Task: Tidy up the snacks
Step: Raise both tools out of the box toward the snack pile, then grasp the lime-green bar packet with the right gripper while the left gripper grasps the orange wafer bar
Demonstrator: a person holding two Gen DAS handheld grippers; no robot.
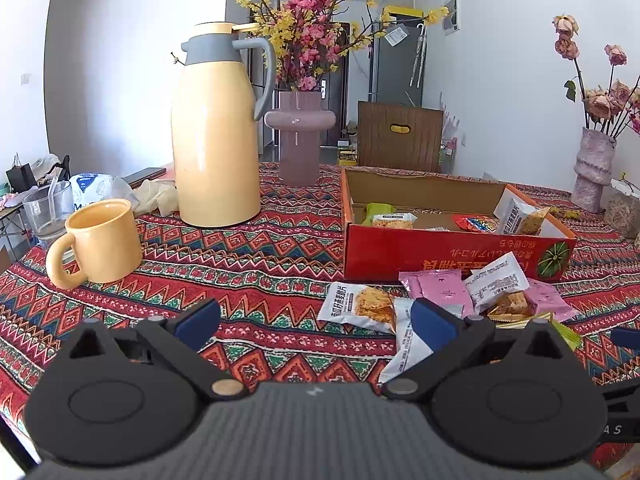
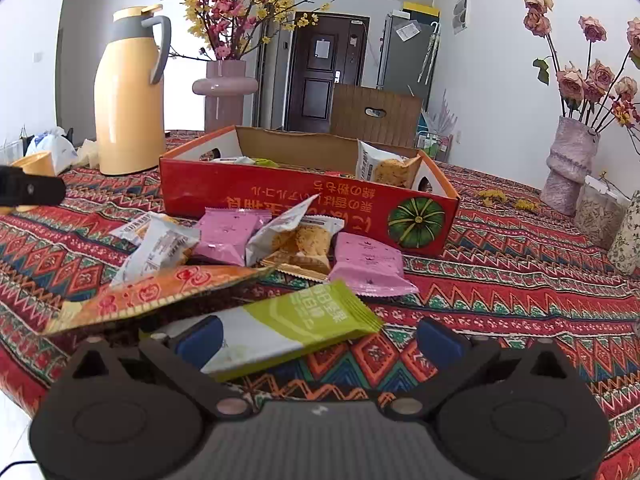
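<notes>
A red cardboard box (image 1: 440, 250) (image 2: 280, 200) stands open on the patterned cloth and holds several snack packets. In front of it lies a loose pile: pink packets (image 2: 370, 264) (image 1: 444, 290), white cracker packets (image 1: 360, 306) (image 2: 296, 236), an orange packet (image 2: 152, 296) and a green-and-white bar (image 2: 296, 324). My left gripper (image 1: 316, 322) is open just above the cloth, its right finger over a white packet (image 1: 408, 344). My right gripper (image 2: 320, 338) is open too, and the green-and-white bar lies between its fingers, beside the left pad (image 2: 200, 340).
A yellow thermos jug (image 1: 216, 132), a yellow mug (image 1: 100, 242), a glass (image 1: 48, 210) and a mauve vase of flowers (image 1: 300, 136) stand left of the box. A grey vase with dried roses (image 2: 570, 164) and jars sit at the right. Bare cloth lies right of the pile.
</notes>
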